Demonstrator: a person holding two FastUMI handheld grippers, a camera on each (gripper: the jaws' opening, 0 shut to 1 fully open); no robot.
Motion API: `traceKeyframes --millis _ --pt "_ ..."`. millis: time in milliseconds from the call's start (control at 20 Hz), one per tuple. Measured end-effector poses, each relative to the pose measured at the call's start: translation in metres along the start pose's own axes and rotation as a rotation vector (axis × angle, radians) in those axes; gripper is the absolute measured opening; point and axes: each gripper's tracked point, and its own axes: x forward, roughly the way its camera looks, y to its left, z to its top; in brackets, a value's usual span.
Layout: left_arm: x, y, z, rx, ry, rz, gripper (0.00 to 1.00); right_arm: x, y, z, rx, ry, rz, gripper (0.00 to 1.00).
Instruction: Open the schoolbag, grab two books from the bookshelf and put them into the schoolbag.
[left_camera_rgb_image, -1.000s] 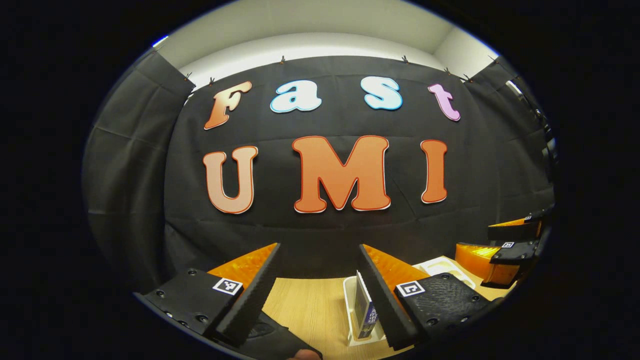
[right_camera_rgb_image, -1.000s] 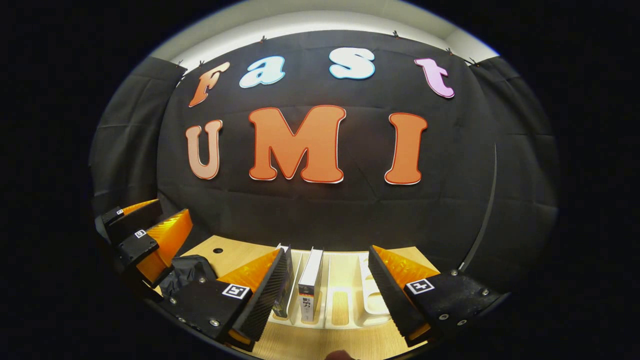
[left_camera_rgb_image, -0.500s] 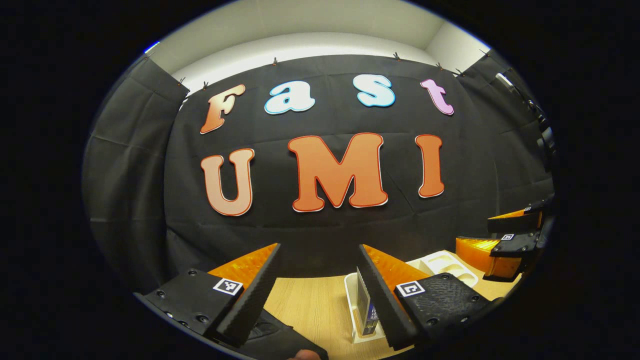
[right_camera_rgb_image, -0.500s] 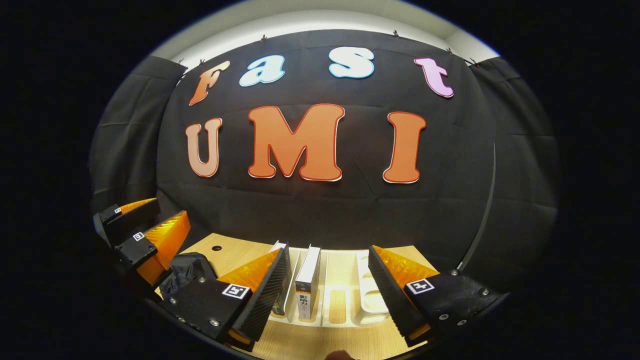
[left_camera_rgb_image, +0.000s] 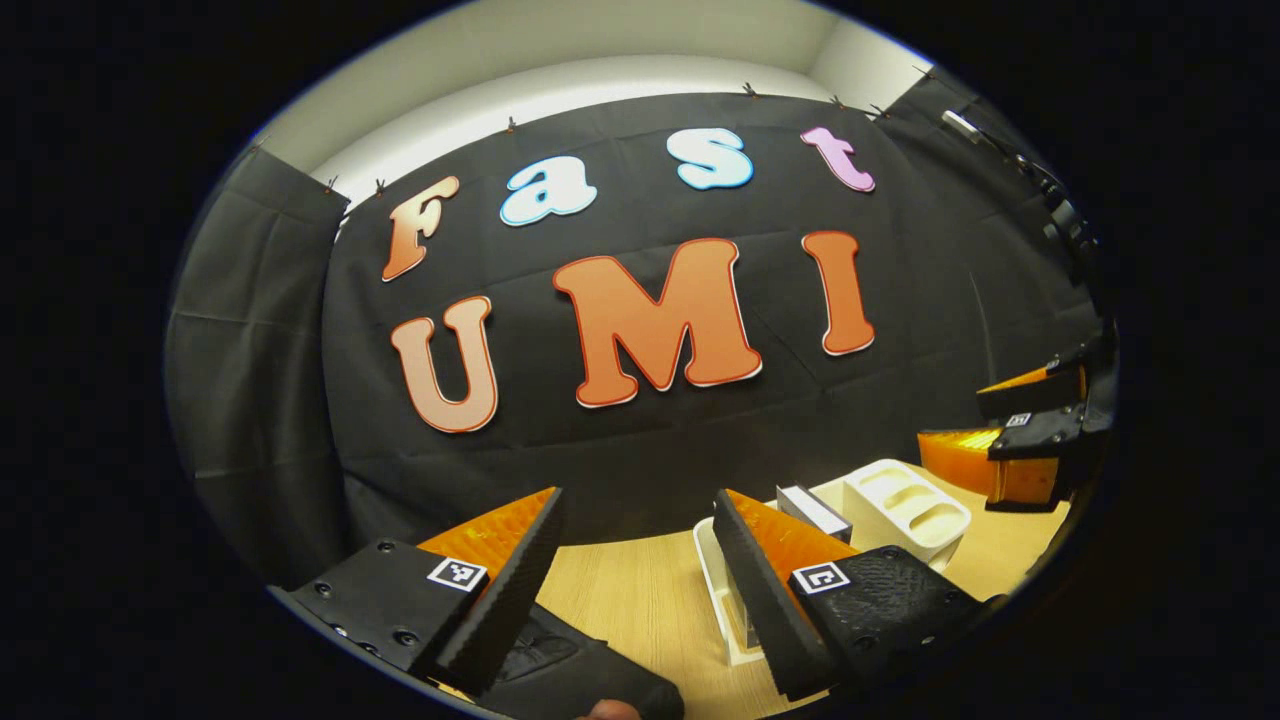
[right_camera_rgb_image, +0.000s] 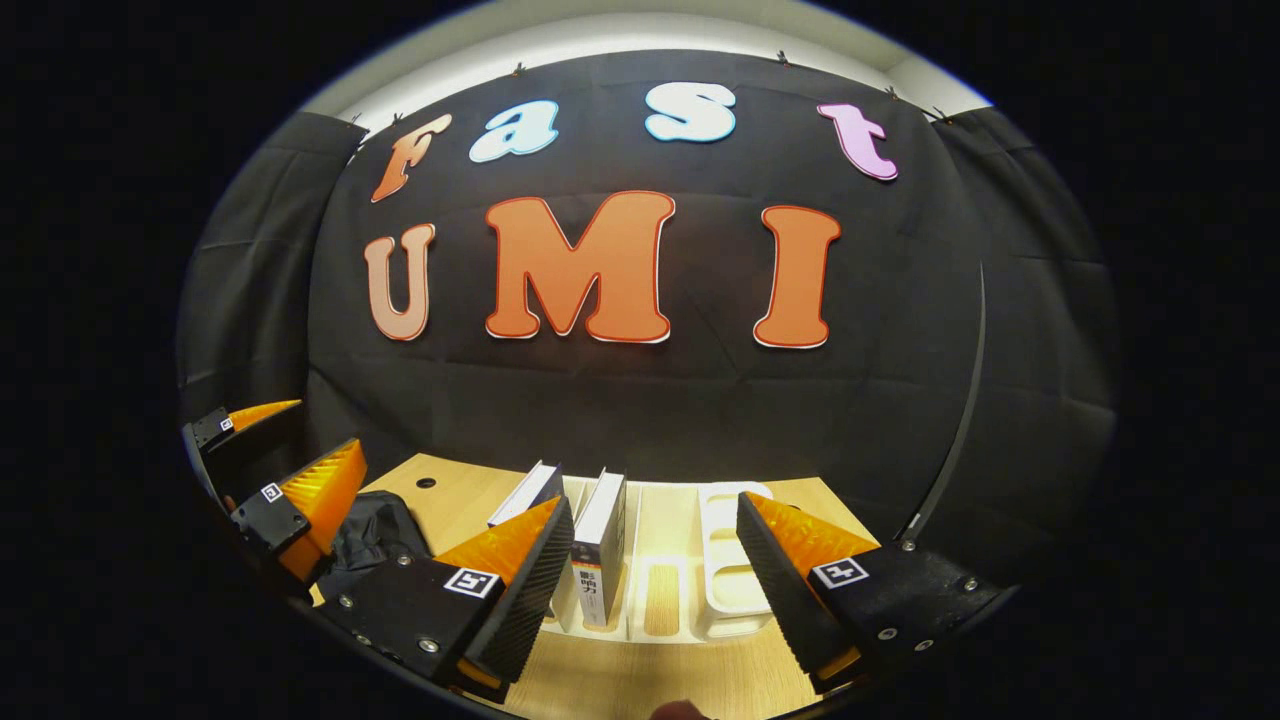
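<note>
On the pale wooden worktop (right_camera_rgb_image: 450, 505), near its far edge against the black cloth, stands the white slotted plastic bookshelf (right_camera_rgb_image: 730, 585). Two upright white-spined books (right_camera_rgb_image: 600, 535) sit in its left slots; the right slots hold nothing. The black fabric schoolbag (right_camera_rgb_image: 365, 530) lies crumpled toward the worktop's left side. The right gripper (right_camera_rgb_image: 650, 590) hangs spread wide before the bookshelf, gripping nothing. The left gripper (left_camera_rgb_image: 635, 590), also spread, hovers above the schoolbag.

Wooden table (right_camera_rgb_image: 640, 690) with white bookshelf (right_camera_rgb_image: 730, 590), black schoolbag (right_camera_rgb_image: 372, 530)
</note>
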Motion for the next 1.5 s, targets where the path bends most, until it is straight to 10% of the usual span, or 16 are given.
traceKeyframes --millis 950,1500 --pt "-0.079 0.012 -0.253 0.642 0.448 0.025 0.98 0.03 -0.031 -0.069 -0.065 0.087 0.067 0.98" --pt "-0.078 0.033 -0.313 0.769 0.574 0.074 0.96 0.032 -0.047 -0.068 -0.08 0.089 0.043 0.98"
